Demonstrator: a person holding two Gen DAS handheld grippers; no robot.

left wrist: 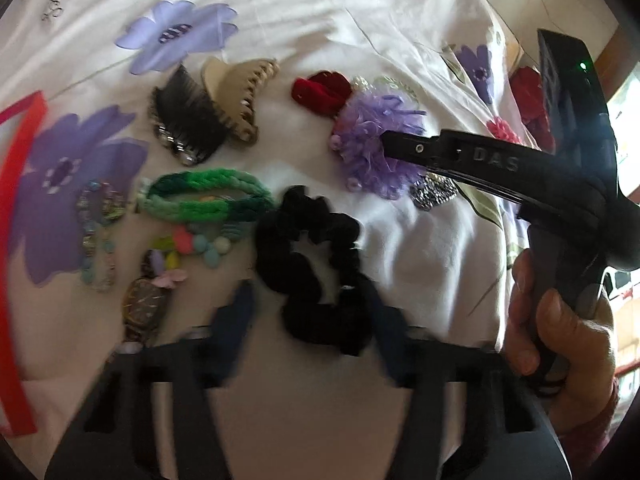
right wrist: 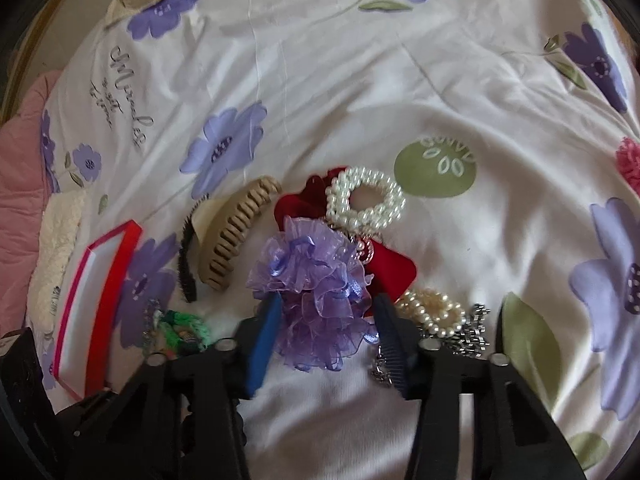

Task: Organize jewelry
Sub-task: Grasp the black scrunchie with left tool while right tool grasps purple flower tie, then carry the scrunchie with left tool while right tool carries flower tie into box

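Observation:
Hair accessories and jewelry lie on a white floral bedsheet (right wrist: 360,80). My left gripper (left wrist: 310,304) is open, its fingers on either side of a black scrunchie (left wrist: 308,256). My right gripper (right wrist: 326,312) is open around a purple ruffled scrunchie (right wrist: 316,280), which also shows in the left wrist view (left wrist: 368,140). Nearby lie a beige claw clip (right wrist: 236,232), a black comb clip (left wrist: 188,120), a red velvet bow (right wrist: 388,268), a pearl scrunchie (right wrist: 366,200), a pearl bracelet (right wrist: 432,308), a green braided band (left wrist: 204,196) and beaded bracelets (left wrist: 96,232).
A red-rimmed white box (right wrist: 92,304) sits at the left, its rim also in the left wrist view (left wrist: 16,240). A silver chain piece (right wrist: 474,332) lies right of the pearls. A pink pom (right wrist: 630,164) lies far right. Pink fabric (right wrist: 20,184) lies at the bed's left edge.

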